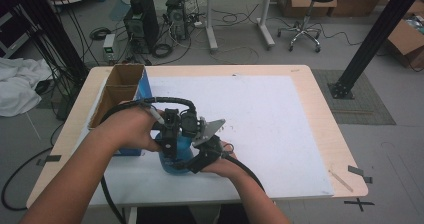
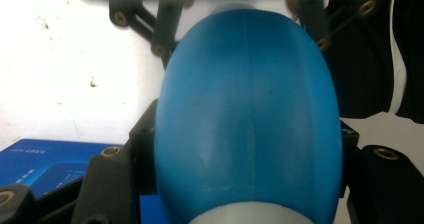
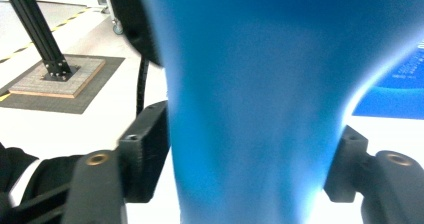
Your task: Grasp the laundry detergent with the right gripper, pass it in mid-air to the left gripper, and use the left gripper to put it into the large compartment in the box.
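Observation:
A blue rounded bottle (image 1: pixel 178 160) stands near the front left of the white sheet (image 1: pixel 260 119), and both grippers hold it. In the left gripper view its wide blue body (image 2: pixel 247 119) sits between the jaws, and my left gripper (image 2: pixel 247 156) is shut on it, with a white part at the bottom edge. My left gripper (image 1: pixel 170 146) comes at the bottle from the left in the high view. My right gripper (image 1: pixel 194 163) comes in from the right. It is shut on a narrower part of the bottle (image 3: pixel 255 84), pressed between the right gripper's (image 3: pixel 249 156) jaws.
An open cardboard box (image 1: pixel 120 90) with a blue side (image 2: pixel 45 164) stands at the table's left, just behind the left hand. The wooden table edge (image 1: pixel 327 129) borders the sheet. On the floor beyond are computer towers (image 1: pixel 141 24), a stool (image 1: pixel 307 14) and a black frame post (image 1: pixel 372 39).

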Action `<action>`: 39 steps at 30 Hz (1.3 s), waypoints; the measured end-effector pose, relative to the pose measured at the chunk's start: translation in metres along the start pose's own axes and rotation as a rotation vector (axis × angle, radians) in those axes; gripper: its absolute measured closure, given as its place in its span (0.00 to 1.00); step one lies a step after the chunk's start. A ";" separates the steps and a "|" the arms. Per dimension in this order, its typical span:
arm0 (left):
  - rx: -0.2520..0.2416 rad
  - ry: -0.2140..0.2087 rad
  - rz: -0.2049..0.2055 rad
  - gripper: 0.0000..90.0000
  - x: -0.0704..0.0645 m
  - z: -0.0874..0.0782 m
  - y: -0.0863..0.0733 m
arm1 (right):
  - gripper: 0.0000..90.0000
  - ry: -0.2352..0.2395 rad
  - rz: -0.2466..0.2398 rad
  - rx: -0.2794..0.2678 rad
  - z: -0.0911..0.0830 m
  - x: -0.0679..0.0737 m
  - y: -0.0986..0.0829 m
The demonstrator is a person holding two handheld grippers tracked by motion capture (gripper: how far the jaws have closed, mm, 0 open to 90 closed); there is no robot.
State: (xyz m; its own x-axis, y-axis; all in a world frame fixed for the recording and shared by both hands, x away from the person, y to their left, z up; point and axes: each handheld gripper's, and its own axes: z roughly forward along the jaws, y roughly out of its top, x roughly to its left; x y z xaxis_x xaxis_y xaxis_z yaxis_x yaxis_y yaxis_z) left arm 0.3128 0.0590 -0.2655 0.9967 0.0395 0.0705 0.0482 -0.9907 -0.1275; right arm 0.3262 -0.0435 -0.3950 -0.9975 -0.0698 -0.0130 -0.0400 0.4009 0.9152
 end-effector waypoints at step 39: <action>0.016 -0.037 -0.194 0.43 0.039 -0.043 -0.016 | 0.00 0.011 -0.034 0.516 -0.078 -0.009 0.016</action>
State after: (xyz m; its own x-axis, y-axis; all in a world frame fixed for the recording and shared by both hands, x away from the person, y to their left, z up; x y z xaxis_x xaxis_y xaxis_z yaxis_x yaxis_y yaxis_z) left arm 0.3482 0.0707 -0.2180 0.9703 0.2345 0.0587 0.2404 -0.9618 -0.1308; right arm 0.3388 -0.1081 -0.3486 -0.9945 -0.0994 -0.0327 -0.0992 0.7964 0.5966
